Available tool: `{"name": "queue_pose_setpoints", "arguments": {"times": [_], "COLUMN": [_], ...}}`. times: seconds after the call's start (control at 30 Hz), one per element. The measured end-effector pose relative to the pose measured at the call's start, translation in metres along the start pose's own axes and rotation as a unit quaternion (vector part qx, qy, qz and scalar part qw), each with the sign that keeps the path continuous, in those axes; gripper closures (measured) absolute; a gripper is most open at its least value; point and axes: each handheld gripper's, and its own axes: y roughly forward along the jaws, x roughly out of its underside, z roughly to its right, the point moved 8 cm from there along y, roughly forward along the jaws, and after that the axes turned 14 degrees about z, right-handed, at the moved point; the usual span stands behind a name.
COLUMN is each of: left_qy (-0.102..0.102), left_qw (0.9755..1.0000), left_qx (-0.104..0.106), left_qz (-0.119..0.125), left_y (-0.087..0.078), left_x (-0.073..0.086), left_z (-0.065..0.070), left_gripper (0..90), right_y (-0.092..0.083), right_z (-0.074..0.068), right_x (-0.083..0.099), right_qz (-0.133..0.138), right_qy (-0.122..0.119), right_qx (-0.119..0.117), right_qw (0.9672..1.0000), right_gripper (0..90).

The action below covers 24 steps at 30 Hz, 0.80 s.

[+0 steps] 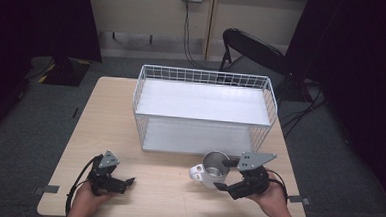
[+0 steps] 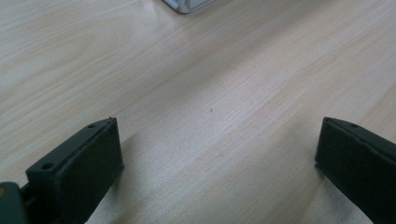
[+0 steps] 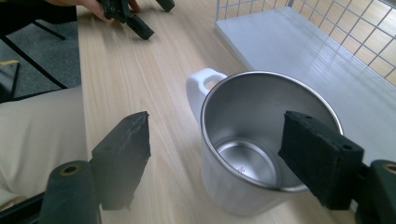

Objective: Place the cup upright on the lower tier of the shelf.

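Note:
A white mug [image 1: 208, 176] with a steel inside stands on the wooden table [image 1: 110, 129] near the front right, its handle to the left. My right gripper [image 1: 222, 174] is open astride its near wall. In the right gripper view one jaw reaches over the rim into the mug [image 3: 252, 135], while the other stands outside with a gap to the wall; the gripper [image 3: 224, 158] does not press on it. My left gripper [image 1: 126, 182] rests open at the front left, low over bare wood [image 2: 219, 158], with nothing between its jaws.
A white wire rack [image 1: 205, 75] with two shelves stands at the middle back of the table, its open front just behind the mug. A black folding chair [image 1: 254, 51] is beyond the table. The left gripper [image 3: 135, 21] also appears far off in the right gripper view.

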Motion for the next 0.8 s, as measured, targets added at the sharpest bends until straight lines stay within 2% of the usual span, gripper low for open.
{"name": "queue_pose_setpoints", "arguments": {"times": [0.2, 0.33, 0.37, 0.5, 0.57, 0.8], "left_qy": [0.0, 0.0, 0.0, 0.0, 0.0, 0.0], "left_qw": [1.0, 1.0, 1.0, 1.0, 1.0, 1.0], "left_qx": [0.0, 0.0, 0.0, 0.0, 0.0, 0.0], "left_qz": [0.0, 0.0, 0.0, 0.0, 0.0, 0.0], "left_y": [0.0, 0.0, 0.0, 0.0, 0.0, 0.0], "left_x": [0.0, 0.0, 0.0, 0.0, 0.0, 0.0], "left_z": [0.0, 0.0, 0.0, 0.0, 0.0, 0.0], "left_gripper": [0.0, 0.0, 0.0, 0.0, 0.0, 0.0], "right_y": [0.009, 0.014, 0.018, 0.022, 0.024, 0.028], "right_z": [0.001, 0.0, 0.0, -0.001, 0.001, -0.001], "right_x": [0.005, 0.011, 0.014, 0.017, 0.021, 0.024], "right_qz": [-0.017, -0.037, -0.051, -0.063, -0.077, -0.081], "right_qy": [0.002, -0.008, -0.014, -0.02, -0.026, -0.035], "right_qx": [-0.003, -0.004, -0.003, -0.003, 0.007, 0.003], "right_qw": [0.9998, 0.9993, 0.9986, 0.9978, 0.9967, 0.9961], "right_gripper": [27.5, 31.5, 34.8, 39.1, 41.4, 46.3]}}
